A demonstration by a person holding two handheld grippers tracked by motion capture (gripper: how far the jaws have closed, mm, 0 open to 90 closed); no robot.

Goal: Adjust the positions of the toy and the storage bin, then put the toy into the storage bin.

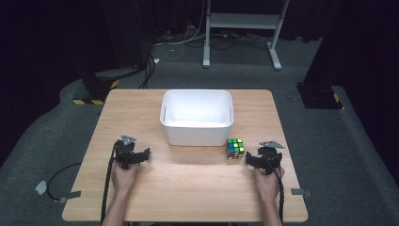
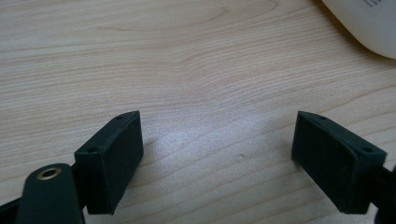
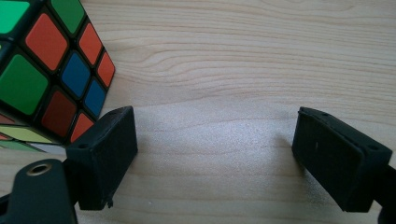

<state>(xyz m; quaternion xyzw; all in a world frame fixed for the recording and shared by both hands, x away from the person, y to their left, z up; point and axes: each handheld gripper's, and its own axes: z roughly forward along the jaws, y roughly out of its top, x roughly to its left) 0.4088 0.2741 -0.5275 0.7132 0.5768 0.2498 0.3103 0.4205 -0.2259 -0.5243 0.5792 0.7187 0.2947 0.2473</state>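
- Nearest the bottom of the high view, two hands come up onto the wooden table [image 1: 188, 188]. Each hand holds a black gripper.
- The left gripper [image 1: 132, 155] sits on the left side of the table. In the left gripper view its two black jaws are wide apart, and there is only bare wood between them.
- A black cable [image 1: 107, 188] runs from the left gripper back along the arm and off the near edge of the table.
- The right gripper [image 1: 264, 157] sits on the right side of the table. In the right gripper view its jaws are wide apart too, and nothing is held in them.
- The colour cube [image 1: 235, 148] stands on the table just to the left of the right gripper. It is close to it, but not between the jaws. In the right gripper view the cube [image 3: 46, 70] fills the top left corner, right by the left jaw, and shows red, green and blue squares. Whether it touches that jaw is hard to tell.
- A little farther back is the white tub [image 1: 196, 117]. It stands in the middle of the table, near the far edge. The cube is just beside its front right corner.
- In the left gripper view a bit of the white tub [image 2: 369, 23] peeks in at the top right.
- Past the table is grey floor, with a white metal frame [image 1: 242, 21] and some wires on it.
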